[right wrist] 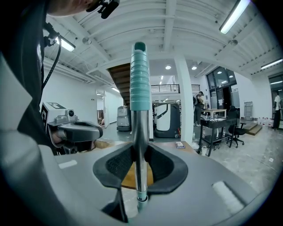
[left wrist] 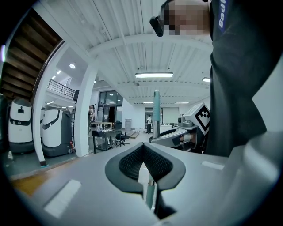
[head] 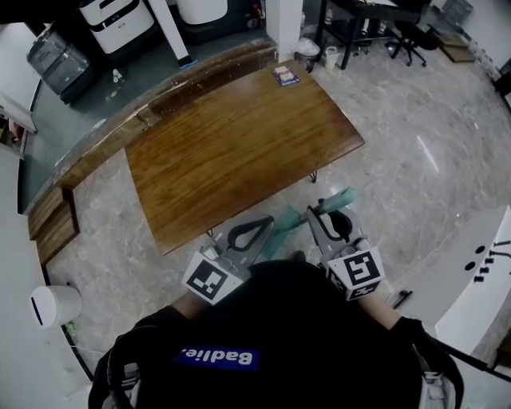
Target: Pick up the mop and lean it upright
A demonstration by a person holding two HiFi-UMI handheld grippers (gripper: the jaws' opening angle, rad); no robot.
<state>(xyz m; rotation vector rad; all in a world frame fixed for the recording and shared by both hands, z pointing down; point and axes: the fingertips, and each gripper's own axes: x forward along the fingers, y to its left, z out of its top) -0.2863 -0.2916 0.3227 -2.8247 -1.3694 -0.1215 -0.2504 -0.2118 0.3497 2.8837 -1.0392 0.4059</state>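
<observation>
The mop's metal pole (right wrist: 140, 145) stands upright between the pads of my right gripper (right wrist: 140, 152), which is shut on it. Its ribbed teal grip (right wrist: 139, 75) rises above the jaws. In the head view the teal grip (head: 338, 198) shows just past the right gripper (head: 327, 220), and more teal mop parts (head: 284, 220) lie between the two grippers. My left gripper (head: 249, 233) hovers beside it with its tips together. In the left gripper view (left wrist: 143, 148) a white-and-teal piece of pole (left wrist: 149, 194) shows only through the slot behind the pads.
A wooden table (head: 239, 144) stands straight ahead on the grey marble floor. Cleaning machines (head: 120, 24) stand at the back left, and a black desk and chair (head: 399, 36) at the back right. A white bin (head: 54, 305) is at the near left.
</observation>
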